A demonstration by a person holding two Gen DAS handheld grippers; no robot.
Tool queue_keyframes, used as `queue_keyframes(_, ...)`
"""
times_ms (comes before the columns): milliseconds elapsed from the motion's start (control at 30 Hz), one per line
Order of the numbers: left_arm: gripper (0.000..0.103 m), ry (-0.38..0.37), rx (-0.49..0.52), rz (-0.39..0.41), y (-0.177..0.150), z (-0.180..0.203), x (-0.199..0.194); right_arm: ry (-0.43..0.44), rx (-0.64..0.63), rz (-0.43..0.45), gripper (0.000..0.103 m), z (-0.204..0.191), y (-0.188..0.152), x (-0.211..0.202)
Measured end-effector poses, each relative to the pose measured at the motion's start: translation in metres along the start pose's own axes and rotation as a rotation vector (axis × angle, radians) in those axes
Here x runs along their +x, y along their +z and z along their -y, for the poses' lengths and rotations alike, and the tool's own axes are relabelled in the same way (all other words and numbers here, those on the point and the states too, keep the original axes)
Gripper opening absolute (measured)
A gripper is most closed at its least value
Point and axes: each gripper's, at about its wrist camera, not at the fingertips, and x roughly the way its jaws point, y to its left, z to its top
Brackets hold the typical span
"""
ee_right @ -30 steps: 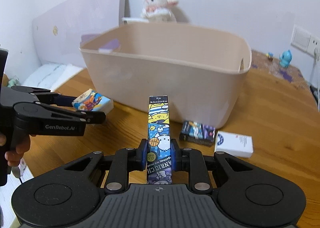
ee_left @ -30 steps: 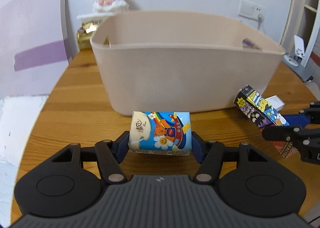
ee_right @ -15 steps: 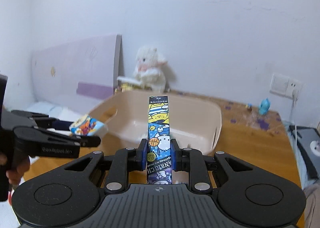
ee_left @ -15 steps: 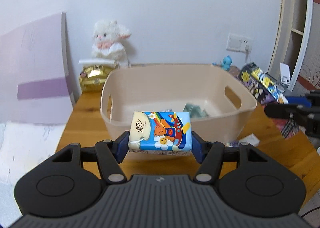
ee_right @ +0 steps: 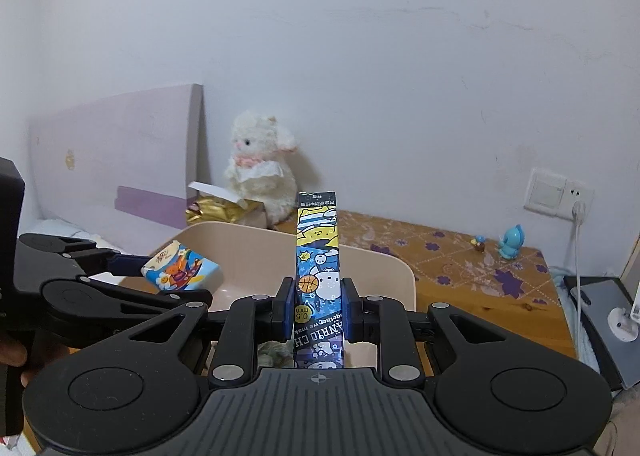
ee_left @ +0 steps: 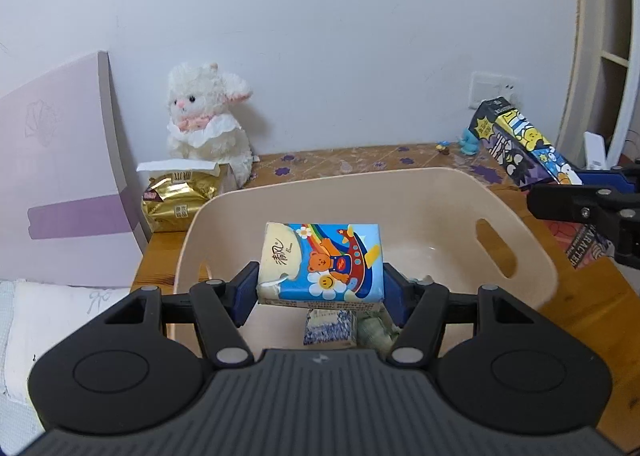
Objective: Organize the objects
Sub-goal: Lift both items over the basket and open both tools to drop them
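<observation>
Beige bin (ee_left: 532,256) holds small packets (ee_left: 330,326); left gripper (ee_left: 320,292) clamps tissue pack (ee_left: 320,262) above it; right gripper (ee_right: 318,308) clamps pen box (ee_right: 318,256).

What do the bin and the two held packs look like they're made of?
Bin: likely plastic, matte beige, moulded handle slot. Tissue pack in left gripper: glossy printed film, torn flap. Long box in right gripper: probably printed card, crisp edges.

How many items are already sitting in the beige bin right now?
2 visible: a blue-white patterned packet and a greenish wrapped item beside it, on the bin floor under the held tissue pack. Others may hide behind the left gripper.
</observation>
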Motion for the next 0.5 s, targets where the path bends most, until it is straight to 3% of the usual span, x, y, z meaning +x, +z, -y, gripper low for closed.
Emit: queue_keyframes(500, 0.065, 0.087, 0.019, -0.171, -0.006, 0.016, 0.074, -0.058, -0.002, -0.182, 0.021, 0.003, -0.020, 0.078)
